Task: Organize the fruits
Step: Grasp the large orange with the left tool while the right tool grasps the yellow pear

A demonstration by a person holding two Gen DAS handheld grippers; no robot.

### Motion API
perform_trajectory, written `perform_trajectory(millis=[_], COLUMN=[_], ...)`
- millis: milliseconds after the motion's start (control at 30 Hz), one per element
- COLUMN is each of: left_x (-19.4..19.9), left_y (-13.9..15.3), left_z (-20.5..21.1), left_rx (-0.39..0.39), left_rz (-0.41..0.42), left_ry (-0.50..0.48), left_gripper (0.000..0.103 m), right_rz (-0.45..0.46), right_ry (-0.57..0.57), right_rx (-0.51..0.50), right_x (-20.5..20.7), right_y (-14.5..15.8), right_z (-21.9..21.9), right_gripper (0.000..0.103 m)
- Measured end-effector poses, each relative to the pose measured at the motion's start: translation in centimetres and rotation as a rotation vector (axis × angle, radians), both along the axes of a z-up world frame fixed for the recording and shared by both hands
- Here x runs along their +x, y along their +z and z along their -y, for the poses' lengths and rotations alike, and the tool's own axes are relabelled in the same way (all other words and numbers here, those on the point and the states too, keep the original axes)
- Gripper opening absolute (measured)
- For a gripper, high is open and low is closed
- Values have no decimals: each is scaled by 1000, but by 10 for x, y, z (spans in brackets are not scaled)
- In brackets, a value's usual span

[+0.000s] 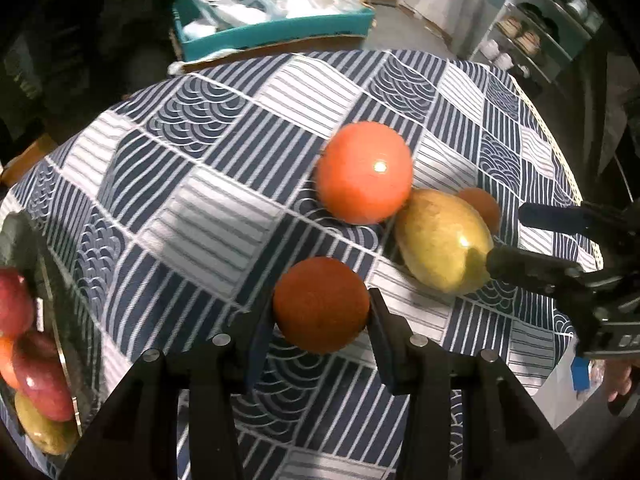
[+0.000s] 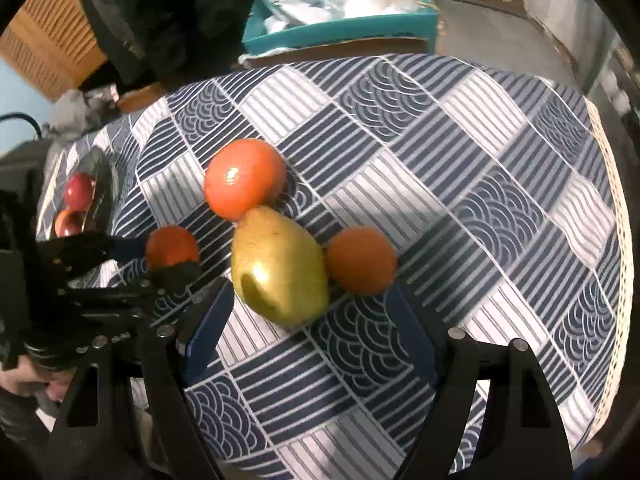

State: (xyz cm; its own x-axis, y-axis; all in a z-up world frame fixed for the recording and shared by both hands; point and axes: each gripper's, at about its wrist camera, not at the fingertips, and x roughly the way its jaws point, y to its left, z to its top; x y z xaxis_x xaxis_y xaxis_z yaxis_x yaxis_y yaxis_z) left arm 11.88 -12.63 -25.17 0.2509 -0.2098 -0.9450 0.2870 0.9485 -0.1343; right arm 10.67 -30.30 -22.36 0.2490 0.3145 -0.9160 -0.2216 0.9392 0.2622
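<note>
No legible writing is seen. On the patterned tablecloth (image 2: 500, 208), a large orange (image 2: 244, 178) touches the narrow far end of a yellow-green pear (image 2: 280, 266), whose long axis runs near to far. A small orange (image 1: 321, 303) is clamped in the left gripper (image 1: 320, 320). The right gripper (image 2: 310, 332) stands open, empty, before the pear.

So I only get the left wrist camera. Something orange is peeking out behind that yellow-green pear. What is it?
Observer: A small round orange fruit, whole in the right wrist view, right beside the yellow-green pear, seemingly touching it.
Operator: Is the other gripper holding anything?
Observer: No. The right gripper is open, its blue-padded fingers either side of the pear's near end, not pressing it.
Operator: Anything in the room I miss?
Observer: A slatted wooden panel at the far left.
</note>
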Motion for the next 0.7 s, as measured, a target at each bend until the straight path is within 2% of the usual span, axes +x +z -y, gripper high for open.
perform_trajectory(millis=[200, 367, 700], left_x=[0, -1, -2], left_y=[5, 8, 8], left_z=[-15, -23, -26], left_rx=[10, 3, 0], left_rz=[13, 11, 7], left_ry=[28, 48, 52], left_gripper=[46, 46, 46], right_rz=[0, -3, 62], right_ry=[56, 102, 245], right_rx=[-3, -25, -218], right_x=[8, 13, 16], right_y=[-6, -13, -26], right_z=[-17, -31, -66], right_gripper=[80, 73, 70])
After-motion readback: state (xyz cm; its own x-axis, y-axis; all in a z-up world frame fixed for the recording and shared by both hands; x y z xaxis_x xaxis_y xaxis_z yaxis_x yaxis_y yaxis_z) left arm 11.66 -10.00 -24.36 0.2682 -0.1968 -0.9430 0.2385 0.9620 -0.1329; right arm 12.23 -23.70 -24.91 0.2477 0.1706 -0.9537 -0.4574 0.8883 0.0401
